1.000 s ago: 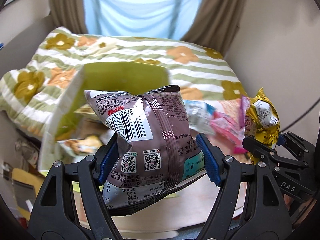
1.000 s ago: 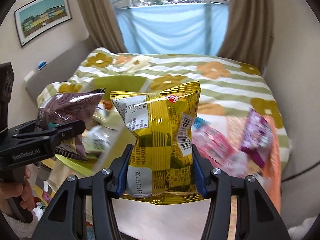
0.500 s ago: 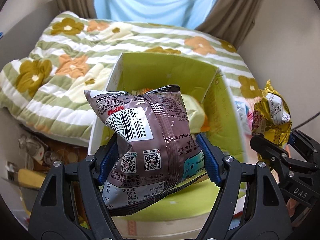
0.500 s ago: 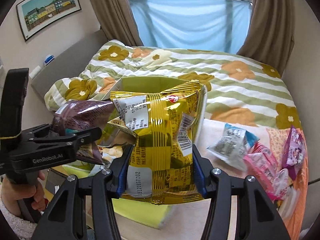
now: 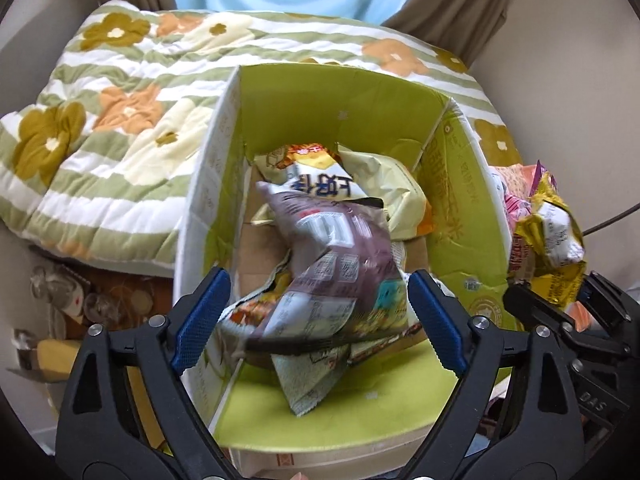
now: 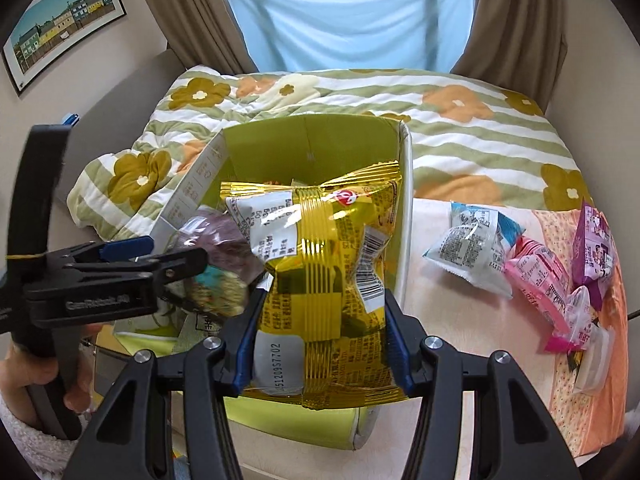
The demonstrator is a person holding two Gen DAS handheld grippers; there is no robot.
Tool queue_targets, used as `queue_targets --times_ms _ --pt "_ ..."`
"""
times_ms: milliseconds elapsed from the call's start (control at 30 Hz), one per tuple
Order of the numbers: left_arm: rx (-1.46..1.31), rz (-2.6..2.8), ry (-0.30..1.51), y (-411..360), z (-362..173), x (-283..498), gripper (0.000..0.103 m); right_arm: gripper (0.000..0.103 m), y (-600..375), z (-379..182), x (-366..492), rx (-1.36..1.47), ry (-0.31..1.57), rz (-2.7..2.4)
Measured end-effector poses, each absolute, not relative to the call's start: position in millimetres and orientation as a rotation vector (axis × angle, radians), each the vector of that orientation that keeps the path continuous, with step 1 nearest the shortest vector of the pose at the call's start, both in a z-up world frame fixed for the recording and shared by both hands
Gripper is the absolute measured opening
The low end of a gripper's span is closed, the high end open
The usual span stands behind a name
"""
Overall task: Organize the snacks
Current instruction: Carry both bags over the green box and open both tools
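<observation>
A green cardboard box stands open below me, with several snack bags inside. My left gripper is open above it. A brown snack bag, blurred, sits loose between the spread pads and over the bags in the box. My right gripper is shut on a gold snack bag and holds it over the box's right side. The left gripper shows at the left of the right wrist view, with the brown bag just past it.
A floral striped quilt covers the bed behind the box. To the right lie a blue-white bag, a pink bag and a purple bag on a pale surface with an orange cloth. Clutter lies on the floor at left.
My left gripper has opened and let go of the brown bag, which is dropping into the box. Both grippers have moved in over the box. The gold bag stays gripped.
</observation>
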State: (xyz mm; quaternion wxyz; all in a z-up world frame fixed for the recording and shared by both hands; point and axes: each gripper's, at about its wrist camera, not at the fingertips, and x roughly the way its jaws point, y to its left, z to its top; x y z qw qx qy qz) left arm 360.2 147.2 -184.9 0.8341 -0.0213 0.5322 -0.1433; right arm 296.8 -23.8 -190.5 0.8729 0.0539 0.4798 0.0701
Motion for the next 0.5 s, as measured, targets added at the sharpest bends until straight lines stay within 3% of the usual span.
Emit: queue_targets --times_ms 333,400,467,500 --pt "-0.066 -0.232 1.052 165.0 -161.0 341.5 0.090 0.053 -11.0 -198.9 304.4 0.148 1.036 0.233" --pt "-0.072 -0.228 1.039 168.2 -159.1 339.6 0.090 0.067 -9.1 -197.2 301.9 0.138 1.012 0.237" --pt "-0.075 -0.219 1.037 171.5 -158.7 336.9 0.090 0.098 -11.3 -192.0 298.2 0.145 0.969 0.252" --pt "-0.079 -0.216 1.040 173.9 -158.9 335.7 0.090 0.099 -12.8 -190.3 297.1 0.150 0.958 0.256"
